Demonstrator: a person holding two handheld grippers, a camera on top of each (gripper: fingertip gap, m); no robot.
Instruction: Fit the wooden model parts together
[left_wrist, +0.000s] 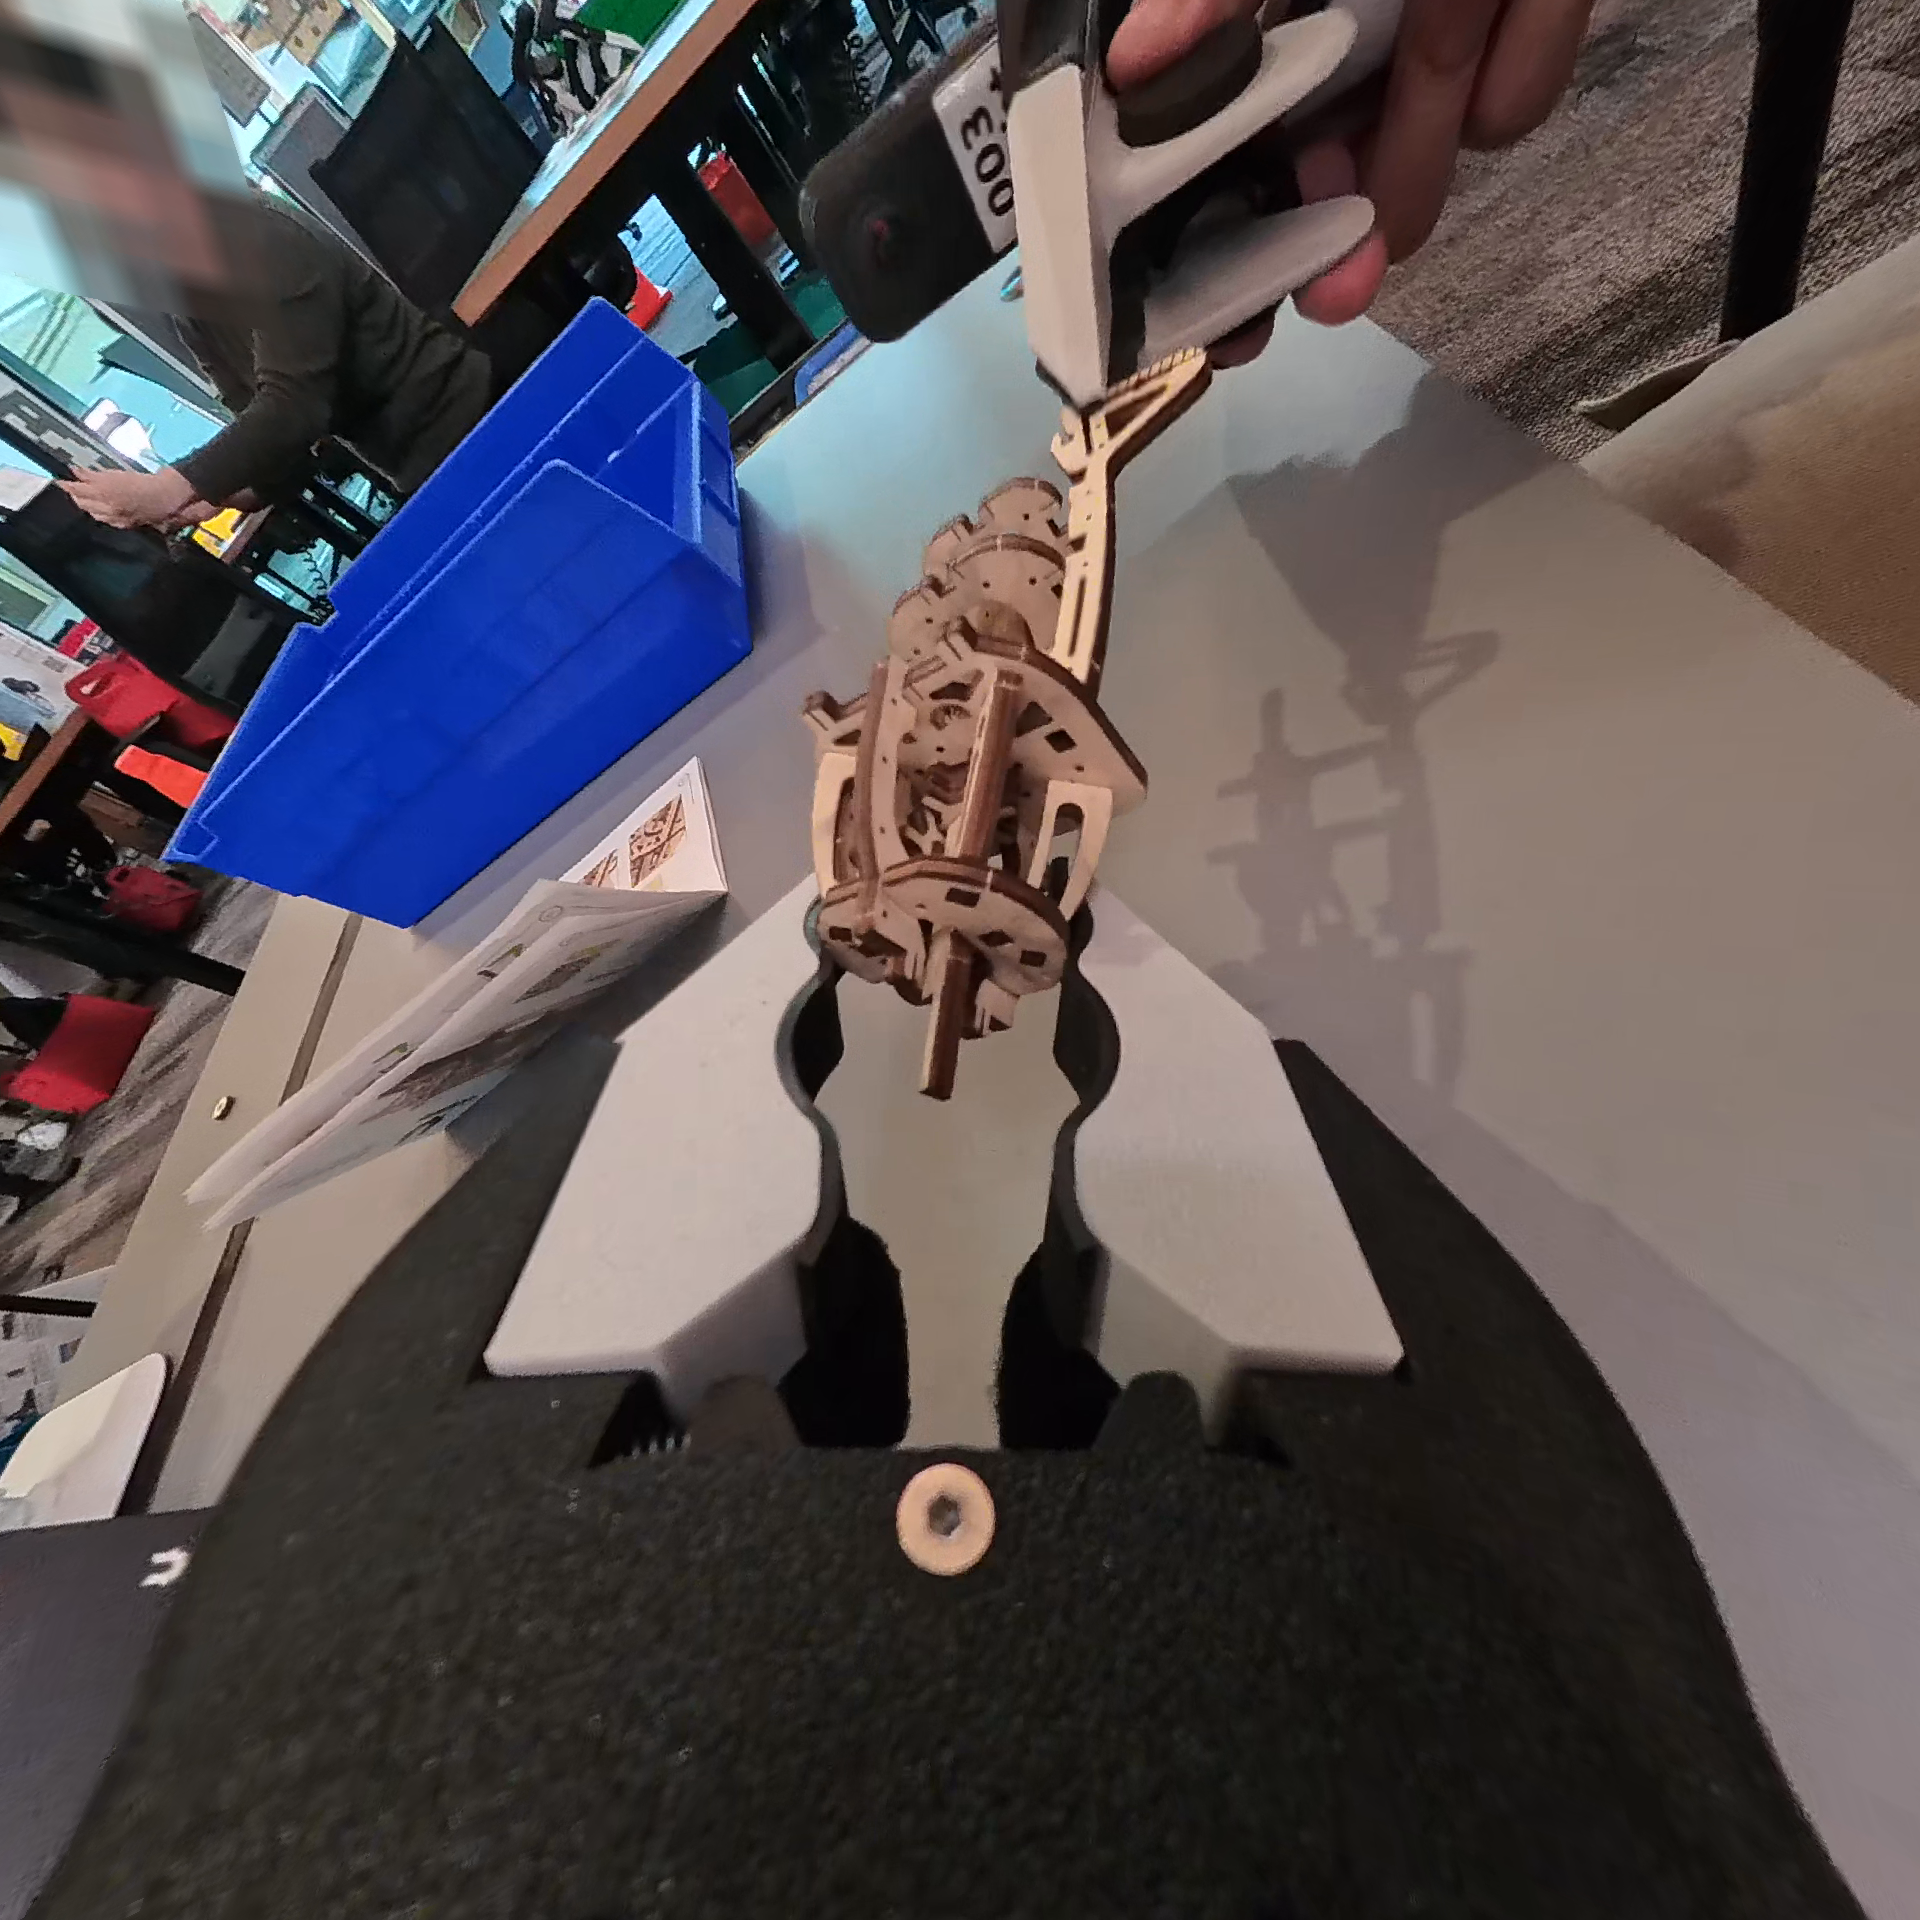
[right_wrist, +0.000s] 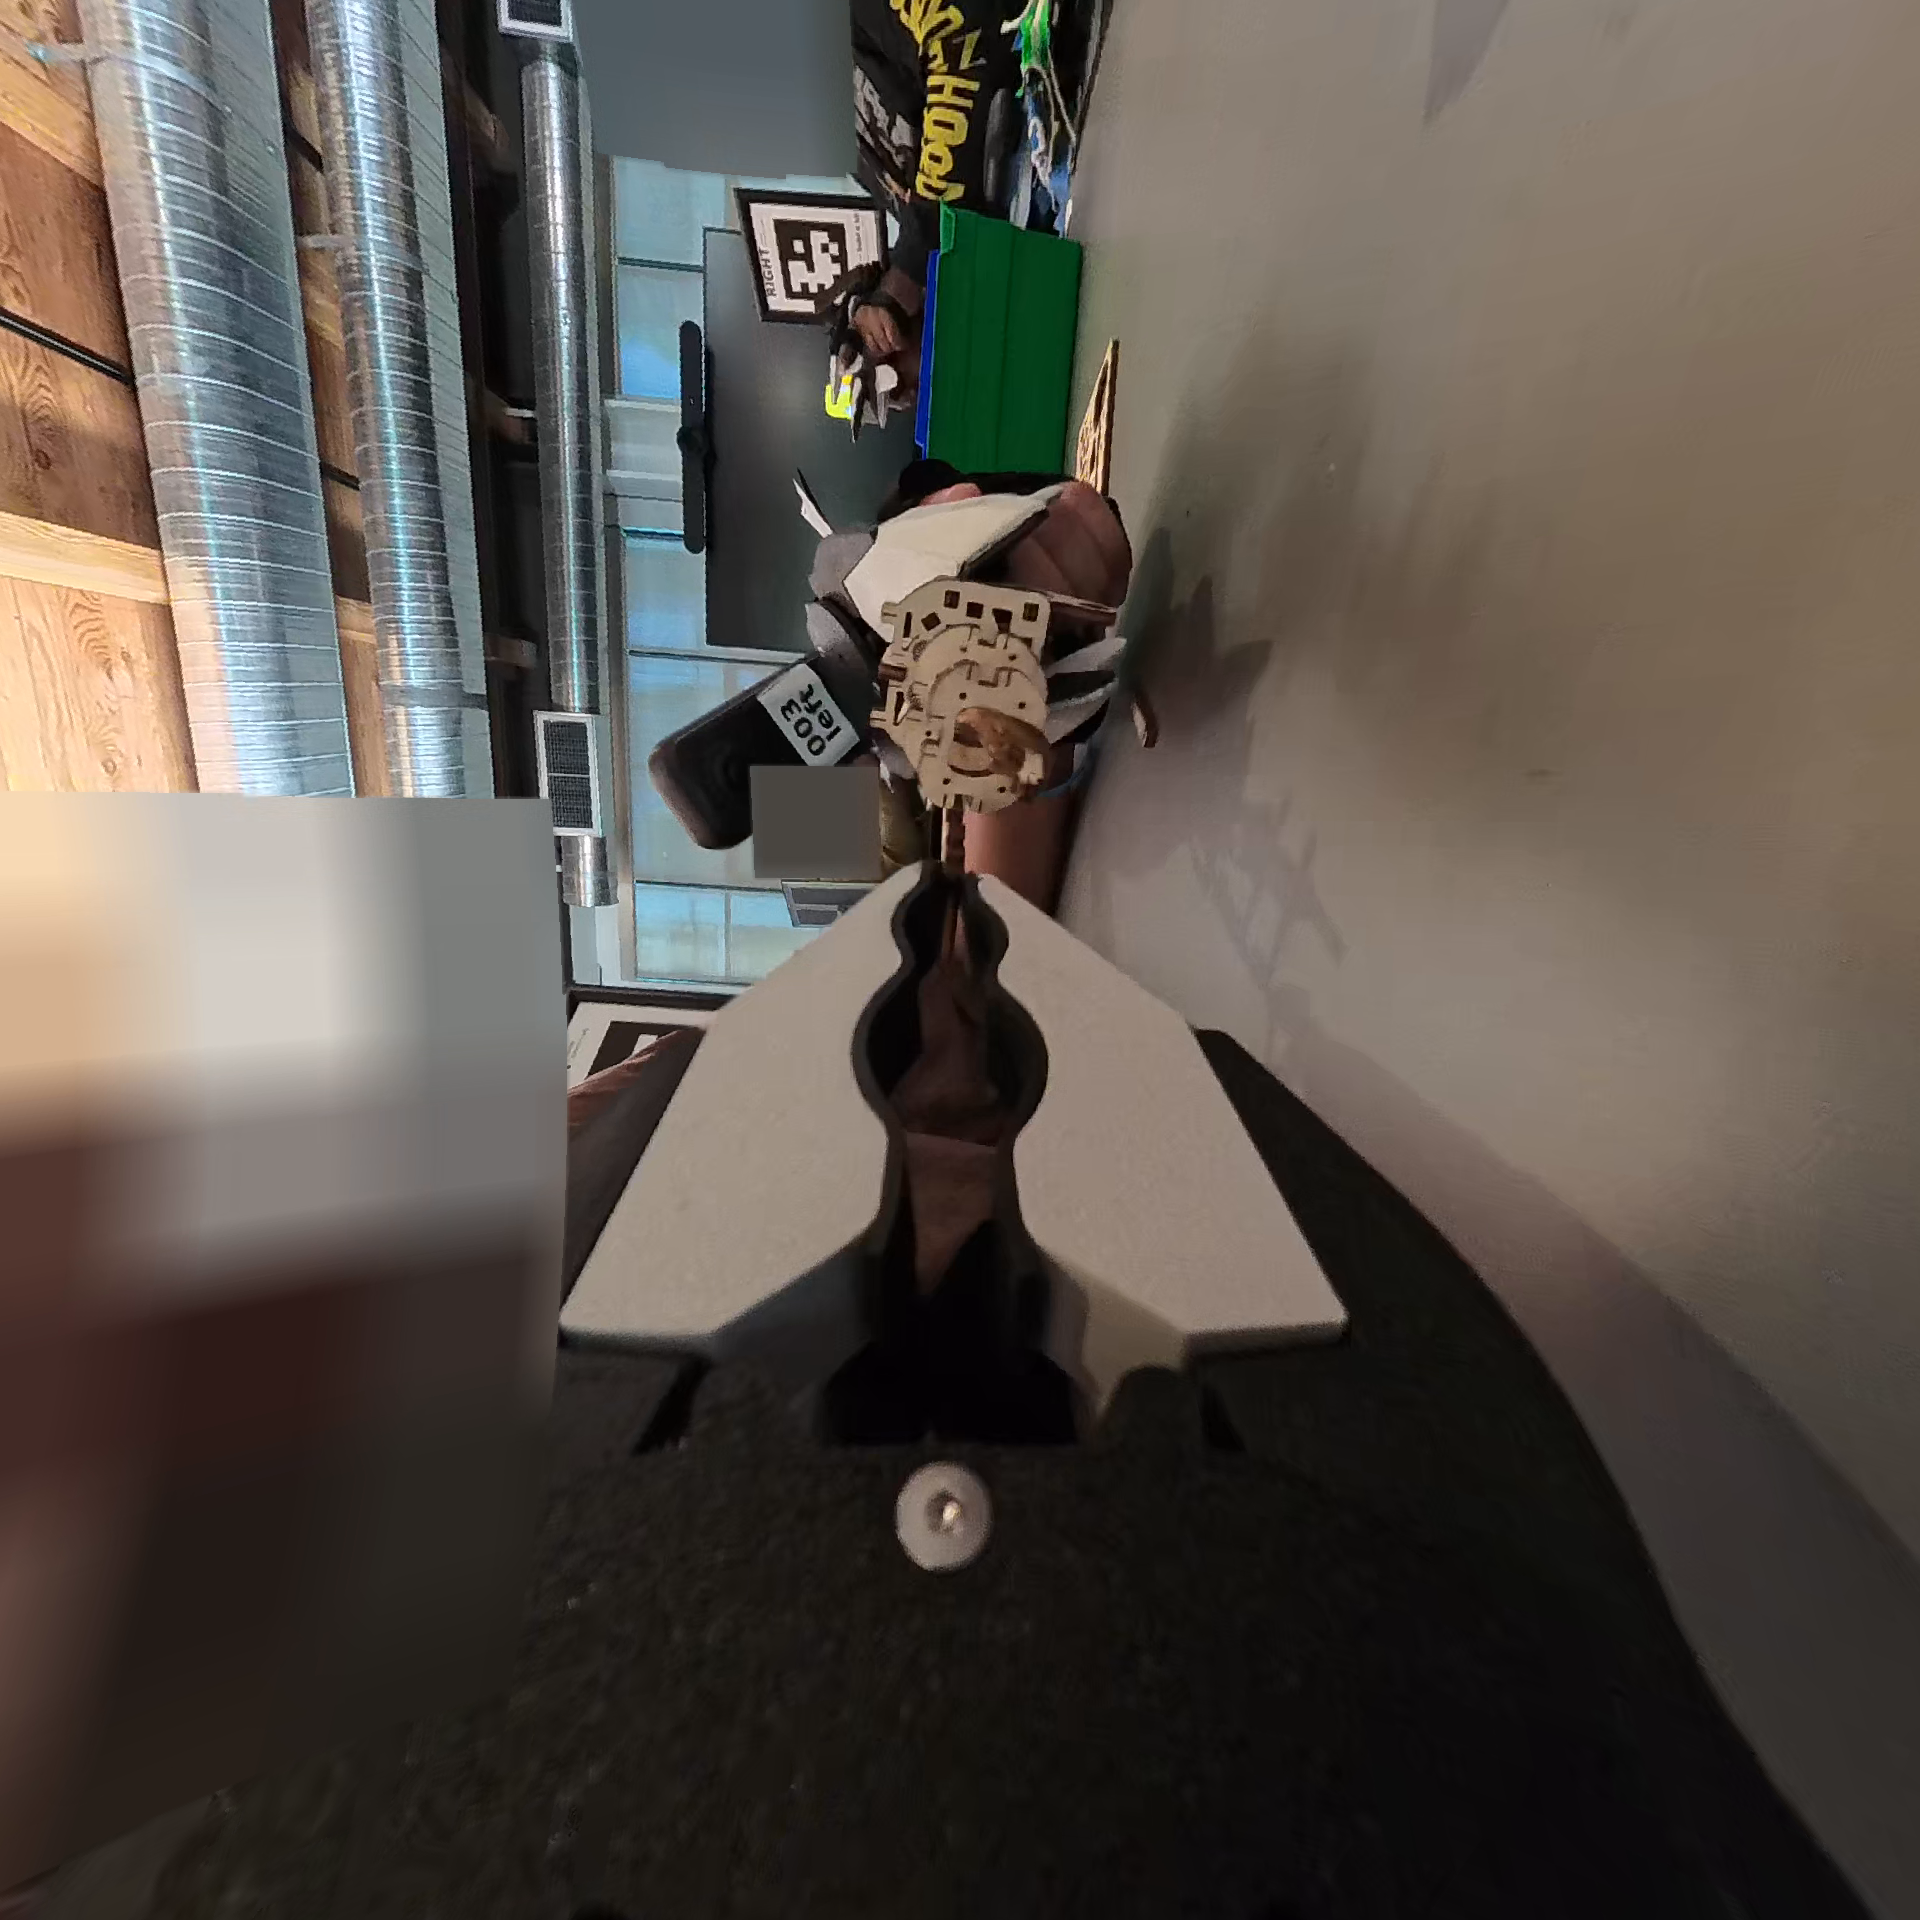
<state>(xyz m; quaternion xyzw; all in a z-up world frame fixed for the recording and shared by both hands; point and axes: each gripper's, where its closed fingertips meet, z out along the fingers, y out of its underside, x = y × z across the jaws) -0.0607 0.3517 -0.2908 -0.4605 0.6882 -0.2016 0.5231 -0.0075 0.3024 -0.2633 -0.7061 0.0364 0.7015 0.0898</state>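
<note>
the wooden model (left_wrist: 961, 790) hangs in the air above the grey table (left_wrist: 1403, 831), caught between both tools. the left gripper (left_wrist: 940, 925) is closed around the model's round lower disc, with a dark wooden axle (left_wrist: 961, 966) poking back between its fingers. the right gripper (left_wrist: 1086, 390) comes in from the top of the left wrist view, a hand (left_wrist: 1382, 125) wrapped around it, and its tips pinch the long flat wooden arm (left_wrist: 1101, 499) that sticks up out of the model – closed on that piece.

from the right wrist view the same model (right_wrist: 966, 707) shows end-on just past the right gripper (right_wrist: 948, 883), whose fingers close on the thin strip leading to it; the left gripper (right_wrist: 997, 665) sits behind the model, mostly hidden.

left of the model on the table stands a blue bin (left_wrist: 499, 665) – what can be seen of its inside holds nothing, though the nearer wall hides its floor. an open instruction booklet (left_wrist: 468, 1018) lies beside it, near the left gripper. in the right wrist view a green bin (right_wrist: 1003, 332) sits farther along the table; its contents cannot be seen.
</note>
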